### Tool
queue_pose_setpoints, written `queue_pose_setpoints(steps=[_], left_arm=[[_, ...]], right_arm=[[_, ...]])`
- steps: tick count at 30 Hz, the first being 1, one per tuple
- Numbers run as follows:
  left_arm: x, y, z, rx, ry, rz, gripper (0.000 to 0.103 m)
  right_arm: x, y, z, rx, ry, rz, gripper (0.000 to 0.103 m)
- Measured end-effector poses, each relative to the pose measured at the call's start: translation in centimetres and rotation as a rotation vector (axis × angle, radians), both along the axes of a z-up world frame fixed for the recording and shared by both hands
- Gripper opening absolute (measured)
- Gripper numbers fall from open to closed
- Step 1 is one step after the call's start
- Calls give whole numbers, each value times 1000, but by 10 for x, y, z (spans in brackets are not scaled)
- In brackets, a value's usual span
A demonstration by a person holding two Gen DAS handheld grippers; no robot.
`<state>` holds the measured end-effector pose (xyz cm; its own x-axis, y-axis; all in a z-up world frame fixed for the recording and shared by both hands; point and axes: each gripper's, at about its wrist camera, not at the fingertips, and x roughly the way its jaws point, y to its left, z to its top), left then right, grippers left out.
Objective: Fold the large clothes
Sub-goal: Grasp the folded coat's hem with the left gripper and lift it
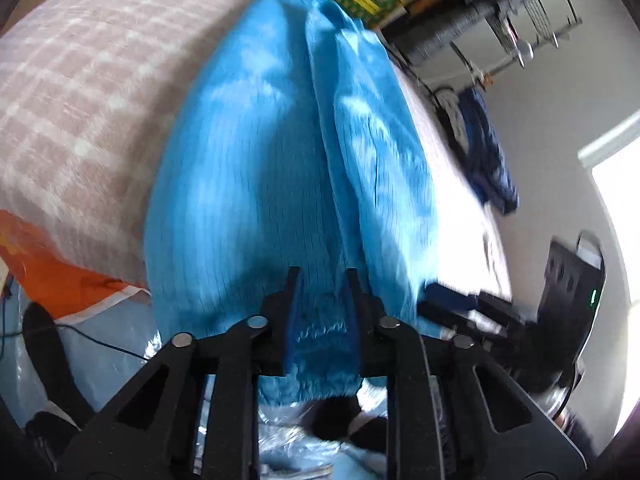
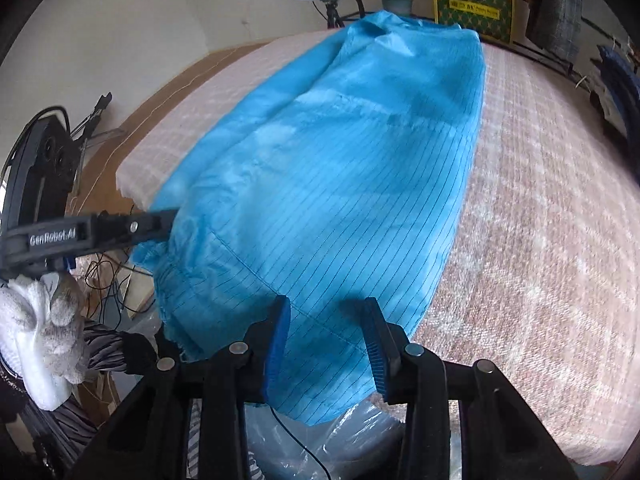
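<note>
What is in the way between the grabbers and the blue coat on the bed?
Nothing visible is in the way. The left gripper already has the blue coat bunched between its fingers at the near hem. The right gripper sits over the same hem, its fingers spread with cloth between them. The coat lies on the checked blanket.

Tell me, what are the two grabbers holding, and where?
The left gripper pinches the blue pinstriped garment at its gathered near edge. The right gripper's fingers straddle the hem, apparently open.

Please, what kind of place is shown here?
Probably a bedroom at home: a bright blue pinstriped garment lies on a bed with a pink checked blanket, and dark blue clothes hang by the wall.
</note>
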<state>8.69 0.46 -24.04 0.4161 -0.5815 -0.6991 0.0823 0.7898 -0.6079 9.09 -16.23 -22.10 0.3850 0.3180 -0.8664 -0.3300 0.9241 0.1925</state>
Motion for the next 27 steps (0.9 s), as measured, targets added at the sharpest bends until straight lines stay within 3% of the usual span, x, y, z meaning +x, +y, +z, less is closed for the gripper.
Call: queue_pose_setpoints(steps=[6, 10, 12, 14, 15, 16, 17, 18, 21, 24, 27], left_arm=[[-16, -21, -14, 168, -48, -103, 15], [-24, -18, -14, 199, -27, -143, 15], [-37, -10, 1, 211, -57, -160, 15], [-46, 2, 18, 203, -93, -157, 16], [-50, 14, 29, 197, -113, -153, 18], [-52, 22, 35, 192, -118, -148, 36], [-51, 33, 39, 177, -116, -136, 60], [-48, 37, 40, 165, -110, -125, 68], [-31, 64, 29, 85, -21, -57, 70], [-9, 86, 1, -67, 113, 15, 70], [1, 90, -22, -143, 194, 38, 70]], right_arm=[[1, -2, 3, 15, 4, -2, 38], [-8, -1, 3, -6, 25, 35, 38], [-17, -9, 10, 3, 24, 31, 39], [-27, -26, 20, 61, 19, 0, 55], [-31, -33, 23, 88, 15, -13, 61], [-35, -43, 26, 117, 9, -33, 70], [-38, -48, 25, 135, 12, -45, 72], [-40, -56, 21, 172, 37, -63, 72], [-38, -70, 2, 255, 121, -106, 72], [-33, -73, -15, 321, 192, -120, 72], [-25, -72, -26, 367, 232, -121, 72]])
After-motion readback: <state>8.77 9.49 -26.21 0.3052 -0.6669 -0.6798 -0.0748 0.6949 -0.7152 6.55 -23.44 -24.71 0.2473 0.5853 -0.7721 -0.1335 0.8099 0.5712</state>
